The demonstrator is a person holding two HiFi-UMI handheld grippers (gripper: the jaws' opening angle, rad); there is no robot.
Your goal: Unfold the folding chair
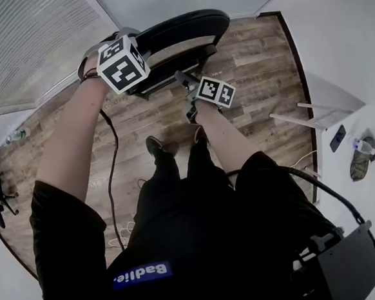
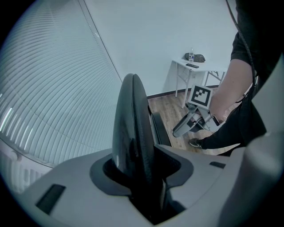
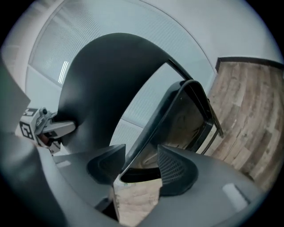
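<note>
The folding chair [image 1: 178, 33] stands at the far edge of the wood floor [image 1: 259, 76], beside the blinds [image 1: 24, 49]. The left tool [image 2: 142, 170] is clamped on the top of its backrest [image 2: 133, 124]. The right tool [image 3: 140, 166] has its jaws apart, with the thin rim of the seat [image 3: 186, 119] between them, unsqueezed

Both arms reach forward and down. The left arm [image 1: 76, 129] is stretched out, and the left tongs [image 2: 144, 173] squeeze tight on the chair back [image 2: 131, 119]. The right arm [image 1: 228, 133] is nearer the body. The right tongs [image 3: 137, 170] stand apart around the seat edge [image 3: 151, 133], not pinching it.
</note>
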